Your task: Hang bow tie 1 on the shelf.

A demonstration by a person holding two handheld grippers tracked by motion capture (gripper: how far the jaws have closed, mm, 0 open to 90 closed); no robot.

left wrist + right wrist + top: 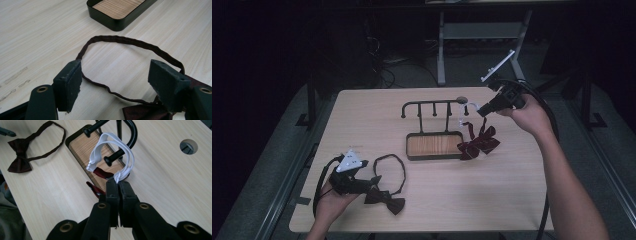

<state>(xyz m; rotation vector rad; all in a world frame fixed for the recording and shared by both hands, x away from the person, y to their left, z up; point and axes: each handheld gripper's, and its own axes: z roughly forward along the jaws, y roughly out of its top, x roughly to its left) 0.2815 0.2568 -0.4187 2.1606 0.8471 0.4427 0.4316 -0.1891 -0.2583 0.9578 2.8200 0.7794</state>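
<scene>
Right hand-held gripper (pixel 117 185) — clenched on white strap (pixel 113 151), being looped over rack (pixel 434 104) peg; left hand-held gripper (pixel 117 82) released beside rack — second bow tie (pixel 384 200) unhung.

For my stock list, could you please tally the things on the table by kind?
Bow ties: 2, a dark one near the left gripper and a dark red one on a white strap held by the right gripper.
Hook racks with a tray base: 1.
Total: 3.
</scene>
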